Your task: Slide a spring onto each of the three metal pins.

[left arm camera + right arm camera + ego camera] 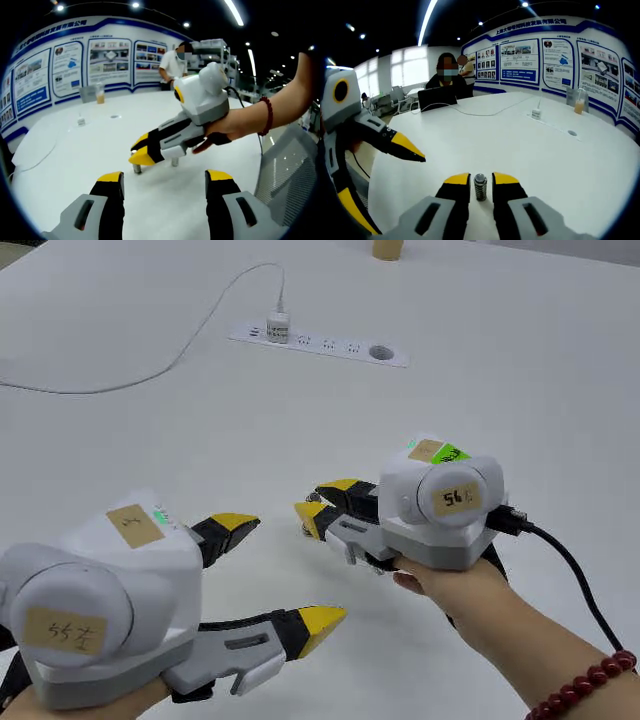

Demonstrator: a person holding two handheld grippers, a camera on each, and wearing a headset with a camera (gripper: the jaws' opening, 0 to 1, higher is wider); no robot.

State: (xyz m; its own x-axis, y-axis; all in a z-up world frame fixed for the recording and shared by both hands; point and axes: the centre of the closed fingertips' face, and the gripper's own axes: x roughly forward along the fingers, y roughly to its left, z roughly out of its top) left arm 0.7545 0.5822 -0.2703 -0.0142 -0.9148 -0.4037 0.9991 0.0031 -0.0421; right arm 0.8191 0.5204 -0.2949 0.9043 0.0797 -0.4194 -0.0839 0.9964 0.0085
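Note:
My right gripper [480, 186] has its yellow-tipped jaws drawn close around a small coiled spring [480, 187] that stands upright on a metal pin on the white table. In the head view the right gripper [318, 502] sits at the centre, in a hand. From the left gripper view, two short metal pins [136, 168] [175, 161] stand on the table under the right gripper [141, 151]. Whether these carry springs is too small to tell. My left gripper [164, 181] is open and holds nothing, a short way in front of them; the head view shows the left gripper [280, 573] at the lower left.
A white power strip [320, 343] with a plug and cable lies at the far middle of the table [500, 390]. A cup [388, 248] stands at the far edge. One person sits at a laptop [438, 97]; another person [172, 65] stands beyond the table.

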